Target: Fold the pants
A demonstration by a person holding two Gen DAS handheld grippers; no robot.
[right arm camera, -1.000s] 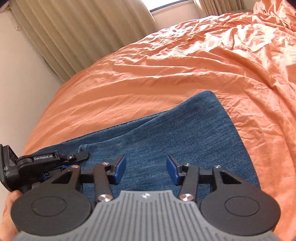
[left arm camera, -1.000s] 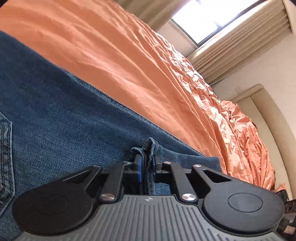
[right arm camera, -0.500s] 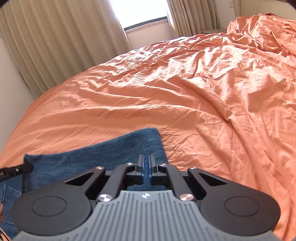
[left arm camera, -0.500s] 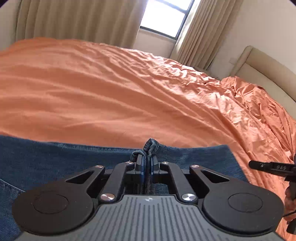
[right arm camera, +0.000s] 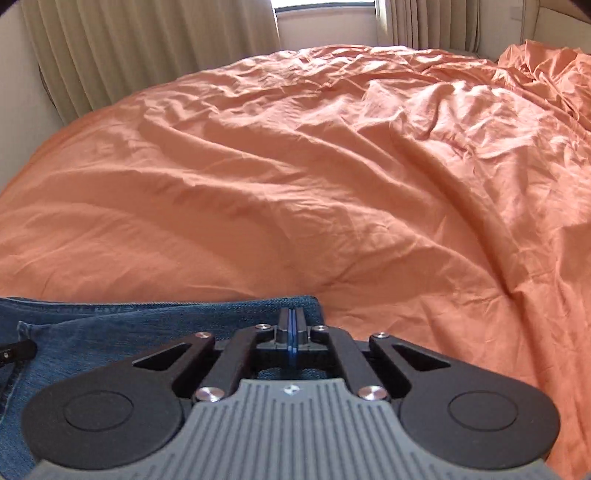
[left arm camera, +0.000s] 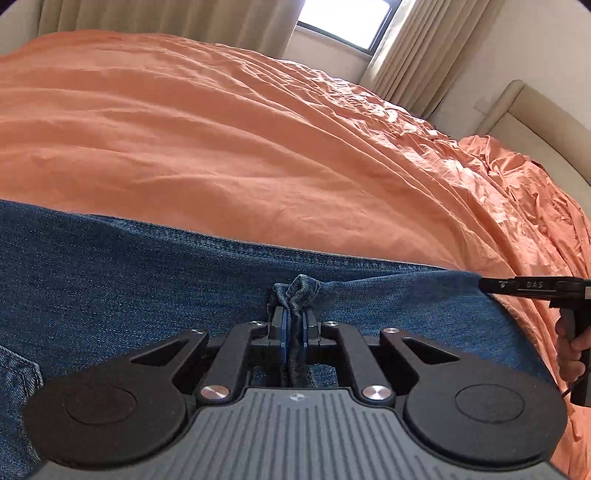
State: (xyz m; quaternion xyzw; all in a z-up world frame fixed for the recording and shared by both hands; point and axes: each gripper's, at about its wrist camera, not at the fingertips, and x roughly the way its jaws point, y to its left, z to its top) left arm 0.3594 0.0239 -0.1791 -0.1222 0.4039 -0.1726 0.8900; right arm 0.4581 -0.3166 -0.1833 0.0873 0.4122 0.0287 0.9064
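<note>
Blue jeans point(left arm camera: 147, 277) lie flat across the near side of an orange bed cover point(left arm camera: 258, 147). My left gripper point(left arm camera: 294, 314) is shut on a bunched fold of denim at the jeans' far edge. The right gripper point(left arm camera: 487, 285) shows at the right of the left wrist view, its tip at the jeans' right corner, with a hand on its handle. In the right wrist view my right gripper point(right arm camera: 293, 321) has its blue pads pressed together just above the corner of the jeans point(right arm camera: 147, 325). I see no cloth between the pads. The left gripper's tip point(right arm camera: 18, 349) pokes in at the left edge.
The orange cover point(right arm camera: 295, 184) stretches wide and wrinkled beyond the jeans, bunched up at the far right point(right arm camera: 546, 74). Beige curtains point(right arm camera: 147, 48) and a window point(left arm camera: 343, 22) stand behind the bed. A padded headboard point(left arm camera: 524, 118) runs along the right.
The right gripper's jaws went from wide open to shut, and it slid right to the jeans' corner. The left wrist view rolled level, still holding the denim fold.
</note>
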